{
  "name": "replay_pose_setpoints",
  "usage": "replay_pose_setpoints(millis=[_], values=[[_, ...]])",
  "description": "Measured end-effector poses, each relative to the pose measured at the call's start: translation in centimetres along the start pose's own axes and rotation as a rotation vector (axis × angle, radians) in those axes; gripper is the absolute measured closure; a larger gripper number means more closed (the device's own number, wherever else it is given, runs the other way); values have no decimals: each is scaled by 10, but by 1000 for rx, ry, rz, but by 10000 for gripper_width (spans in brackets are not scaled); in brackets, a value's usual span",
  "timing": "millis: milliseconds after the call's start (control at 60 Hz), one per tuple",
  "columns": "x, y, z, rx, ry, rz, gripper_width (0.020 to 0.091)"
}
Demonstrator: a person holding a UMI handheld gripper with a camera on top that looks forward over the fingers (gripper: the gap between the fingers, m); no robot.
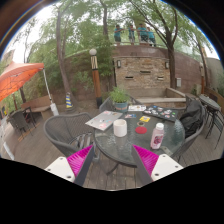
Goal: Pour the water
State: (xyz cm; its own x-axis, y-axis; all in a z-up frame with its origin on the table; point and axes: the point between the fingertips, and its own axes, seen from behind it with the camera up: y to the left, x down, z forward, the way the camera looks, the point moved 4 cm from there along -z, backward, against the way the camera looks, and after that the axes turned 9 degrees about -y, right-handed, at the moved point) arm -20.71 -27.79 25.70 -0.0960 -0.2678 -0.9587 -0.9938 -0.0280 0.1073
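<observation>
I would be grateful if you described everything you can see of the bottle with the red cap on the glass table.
The bottle looks like clear plastic, pale and whitish, with a red cap on top. It stands upright near the front edge of the round glass table, to the right of a white cup. Nothing touches it but the tabletop. It lies beyond the tongs, whose pink-padded fingers are open and well short of it. Its fill level cannot be made out.
</observation>
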Motion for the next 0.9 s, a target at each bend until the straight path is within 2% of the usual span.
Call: replay_pose_setpoints(millis=[267,350,383,483,650,767,900], values=[[19,-15,9,115,6,51,276],[39,-21,23,138,7,44,290],[42,4,28,163,9,46,288],[62,-52,47,268,4,56,283],[64,-174,118,385,-121,-23,269],[71,-221,183,363,-163,-21,270],[77,-238,244,311,-189,-25,267]])
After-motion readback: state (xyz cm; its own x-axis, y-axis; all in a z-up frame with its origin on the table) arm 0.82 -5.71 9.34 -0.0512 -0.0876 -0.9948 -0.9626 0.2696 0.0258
